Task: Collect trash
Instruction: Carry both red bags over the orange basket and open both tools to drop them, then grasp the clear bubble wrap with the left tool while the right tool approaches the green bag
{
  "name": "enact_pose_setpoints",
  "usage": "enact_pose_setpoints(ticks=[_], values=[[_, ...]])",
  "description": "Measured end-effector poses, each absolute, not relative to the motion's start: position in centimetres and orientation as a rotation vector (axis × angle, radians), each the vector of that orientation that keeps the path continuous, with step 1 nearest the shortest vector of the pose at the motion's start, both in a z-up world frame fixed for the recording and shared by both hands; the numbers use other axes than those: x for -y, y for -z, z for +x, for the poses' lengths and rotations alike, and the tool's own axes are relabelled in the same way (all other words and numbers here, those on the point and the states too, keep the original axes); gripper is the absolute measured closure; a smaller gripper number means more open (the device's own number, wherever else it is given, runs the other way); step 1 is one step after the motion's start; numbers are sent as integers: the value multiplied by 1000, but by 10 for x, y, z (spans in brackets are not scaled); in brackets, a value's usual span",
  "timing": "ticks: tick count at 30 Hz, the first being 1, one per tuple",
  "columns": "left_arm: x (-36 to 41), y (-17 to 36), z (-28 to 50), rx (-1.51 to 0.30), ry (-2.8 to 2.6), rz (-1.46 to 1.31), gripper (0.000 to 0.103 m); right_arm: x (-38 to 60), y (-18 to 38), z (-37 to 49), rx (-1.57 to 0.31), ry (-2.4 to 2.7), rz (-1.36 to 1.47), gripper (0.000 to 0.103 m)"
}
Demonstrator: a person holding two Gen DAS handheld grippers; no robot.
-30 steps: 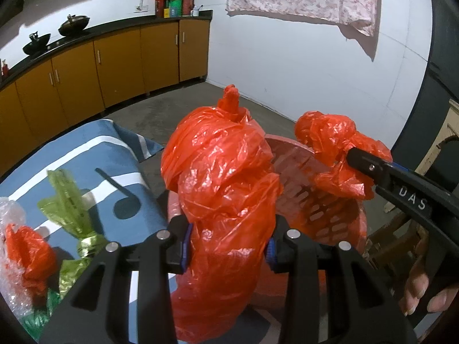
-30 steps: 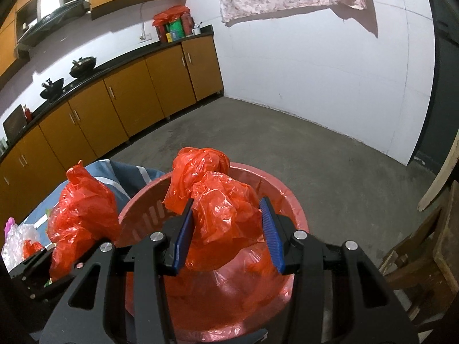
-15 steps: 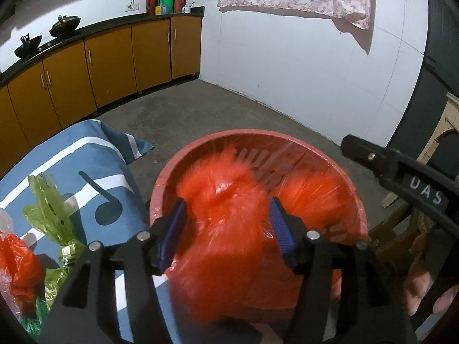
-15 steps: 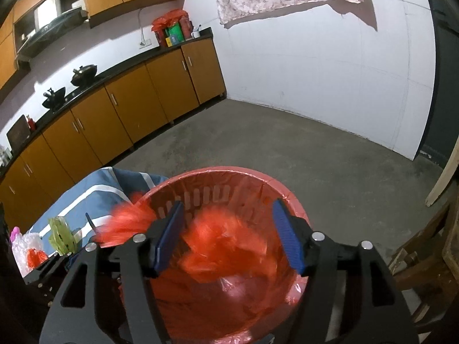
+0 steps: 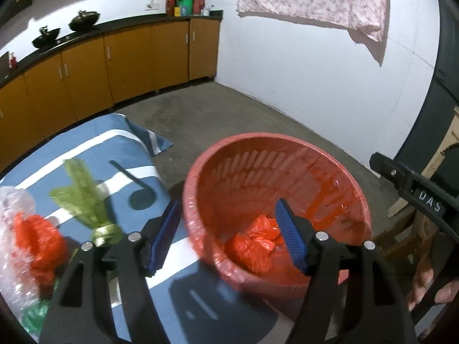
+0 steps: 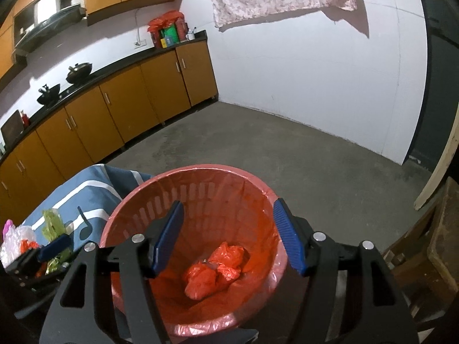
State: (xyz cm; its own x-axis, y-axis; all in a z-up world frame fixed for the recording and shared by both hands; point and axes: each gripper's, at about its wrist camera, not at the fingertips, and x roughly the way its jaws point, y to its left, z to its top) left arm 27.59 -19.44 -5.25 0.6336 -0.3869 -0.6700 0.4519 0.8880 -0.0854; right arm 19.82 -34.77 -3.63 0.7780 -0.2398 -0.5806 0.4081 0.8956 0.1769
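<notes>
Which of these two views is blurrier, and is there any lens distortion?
Left wrist view: the green wrapper and bubble wrap smear with motion blur. Right wrist view: sharper, the red bags in the basket crisp. Both: fisheye bends the cabinets, corners dark.

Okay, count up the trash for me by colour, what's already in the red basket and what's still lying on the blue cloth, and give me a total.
Red plastic bags in the basket: 2
Red plastic bag on the blue cloth, inside clear bubble wrap: 1
Green wrappers on the cloth: 2
Clear bubble wrap: 1
Total: 6 pieces, 2 binned, 4 still out.
</notes>
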Motion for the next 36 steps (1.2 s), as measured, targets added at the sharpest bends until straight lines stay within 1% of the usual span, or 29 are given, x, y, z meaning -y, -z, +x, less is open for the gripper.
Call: enact_pose_setpoints(ticks=[3, 5, 7, 9, 11, 19, 21, 25, 29, 36], values=[[177, 40, 262, -716, 448, 83, 32, 339, 31, 192, -568, 345, 289, 31], [164, 32, 251, -698, 426, 79, 31, 329, 27, 189, -558, 334, 275, 30], [147, 23, 238, -675, 399, 76, 30, 318, 23, 184, -544, 327, 249, 27], [134, 16, 229, -658, 374, 74, 28, 308, 20, 180, -528, 323, 226, 20], [112, 10, 217, -637, 336, 65, 28, 294, 18, 177, -516, 307, 201, 18], [18, 1, 188, -586, 143, 16, 22, 237, 25, 179, -538, 204, 152, 16], [-2, 2, 184, -573, 95, 19, 19, 222, 27, 180, -549, 170, 144, 16], [-40, 11, 184, -585, 14, 14, 17, 193, 32, 186, -572, 105, 124, 16], [-52, 20, 190, -593, 15, 32, 17, 174, 37, 191, -596, 64, 118, 16], [-50, 34, 198, -602, 73, 71, 17, 158, 43, 196, -620, 46, 104, 16]])
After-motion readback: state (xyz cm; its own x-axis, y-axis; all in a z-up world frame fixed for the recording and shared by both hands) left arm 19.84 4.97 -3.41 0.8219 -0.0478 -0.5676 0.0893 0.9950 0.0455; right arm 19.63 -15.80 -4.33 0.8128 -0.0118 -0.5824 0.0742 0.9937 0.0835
